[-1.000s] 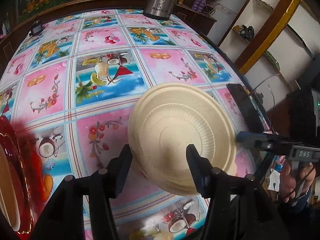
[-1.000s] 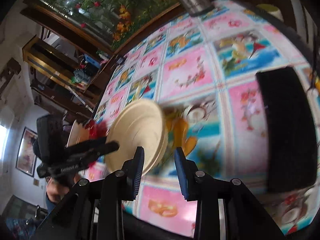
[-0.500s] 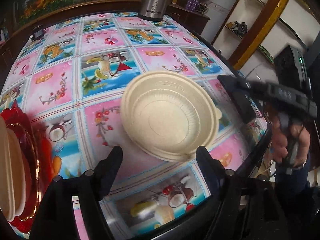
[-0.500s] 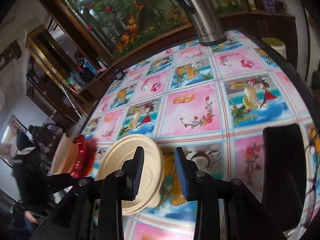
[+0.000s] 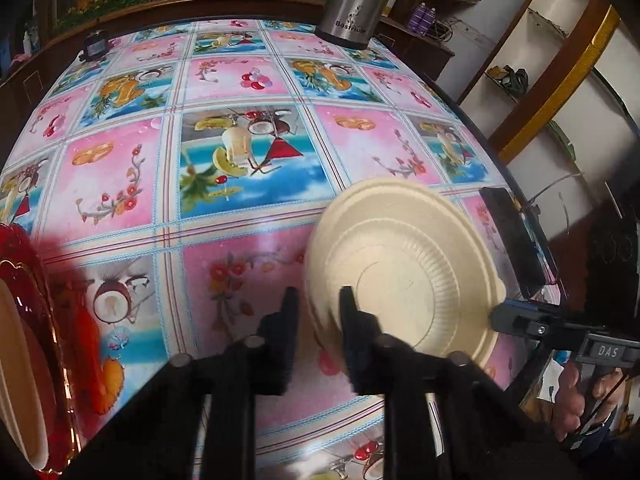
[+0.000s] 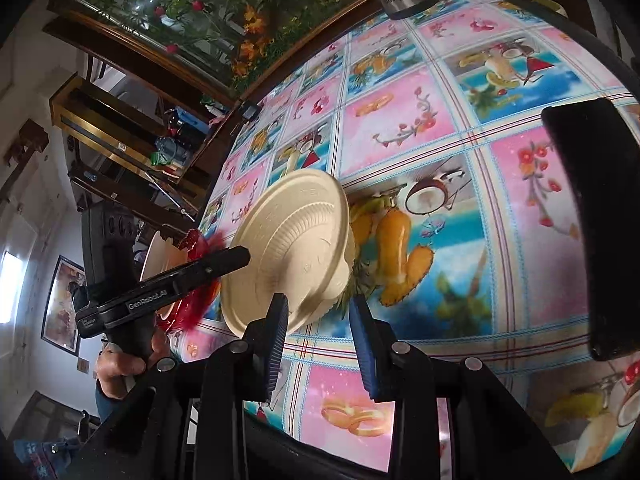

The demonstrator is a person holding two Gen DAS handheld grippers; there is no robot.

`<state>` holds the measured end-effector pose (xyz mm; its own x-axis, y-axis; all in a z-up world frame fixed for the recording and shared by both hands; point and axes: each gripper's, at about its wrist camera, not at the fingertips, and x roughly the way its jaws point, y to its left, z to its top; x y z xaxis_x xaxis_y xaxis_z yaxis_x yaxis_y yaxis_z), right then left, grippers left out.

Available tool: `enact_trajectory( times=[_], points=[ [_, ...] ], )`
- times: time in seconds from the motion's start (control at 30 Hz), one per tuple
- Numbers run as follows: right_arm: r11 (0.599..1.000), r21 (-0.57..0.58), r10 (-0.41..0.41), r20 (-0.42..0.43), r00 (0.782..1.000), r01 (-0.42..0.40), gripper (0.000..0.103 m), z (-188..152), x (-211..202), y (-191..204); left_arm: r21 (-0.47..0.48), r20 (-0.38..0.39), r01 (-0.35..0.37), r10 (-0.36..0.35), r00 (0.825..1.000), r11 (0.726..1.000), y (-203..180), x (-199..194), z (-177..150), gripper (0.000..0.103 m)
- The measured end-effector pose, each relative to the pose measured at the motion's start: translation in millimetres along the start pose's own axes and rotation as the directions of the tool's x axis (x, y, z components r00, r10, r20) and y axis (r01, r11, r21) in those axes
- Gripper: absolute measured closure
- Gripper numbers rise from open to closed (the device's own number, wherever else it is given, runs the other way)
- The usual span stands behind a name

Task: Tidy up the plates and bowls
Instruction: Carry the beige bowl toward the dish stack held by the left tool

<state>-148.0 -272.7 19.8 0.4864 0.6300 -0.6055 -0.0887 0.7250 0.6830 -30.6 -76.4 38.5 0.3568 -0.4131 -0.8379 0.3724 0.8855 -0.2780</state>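
Observation:
A cream bowl stands tilted above the flowered tablecloth, its hollow side towards me in the left wrist view. My left gripper is closing, its jaws either side of the bowl's near-left rim and pressing on it. In the right wrist view the same bowl leans on edge, with the left gripper clamped on its rim. My right gripper stands open, the bowl's lower edge by its left finger. Its tip meets the bowl's right tab.
A red tray holding cream plates sits at the table's left edge. A steel flask stands at the far side. A black slab lies near the right edge. A person's hand grips the right handle.
Half a second ago the bowl lay flat with the left jaws wide apart. Now the left jaws have closed on its rim, the bowl is tilted up, and the right gripper has returned to its edge.

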Motion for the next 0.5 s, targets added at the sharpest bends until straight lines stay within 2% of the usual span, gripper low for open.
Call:
enact_trajectory(
  times=[0.03, 0.1, 0.2, 0.5],
  points=[
    [1.000, 0.003, -0.003, -0.006, 1.000, 0.003, 0.069, 0.8, 4.4, 0.0, 0.002, 0.004, 0.003, -0.003, 1.000, 1.000, -0.5, -0.6, -1.5, 0.088],
    [1.000, 0.001, -0.005, -0.009, 1.000, 0.005, 0.078, 0.2, 7.8, 2.6, 0.019, 0.018, -0.024, 0.023, 1.000, 1.000, -3.3, -3.9, -3.9, 0.088],
    [0.999, -0.023, -0.024, 0.009, 1.000, 0.024, 0.082, 0.1, 6.0, 10.0, 0.026, 0.049, -0.045, 0.043, 0.998, 0.999, -6.3, -12.6, -6.7, 0.088],
    [0.996, -0.085, -0.010, 0.044, 0.999, 0.014, 0.083, 8.9, -0.5, 33.1, 0.053, 0.173, -0.131, 0.120, 0.978, 0.990, -15.4, -48.3, -13.4, 0.088]
  ],
)
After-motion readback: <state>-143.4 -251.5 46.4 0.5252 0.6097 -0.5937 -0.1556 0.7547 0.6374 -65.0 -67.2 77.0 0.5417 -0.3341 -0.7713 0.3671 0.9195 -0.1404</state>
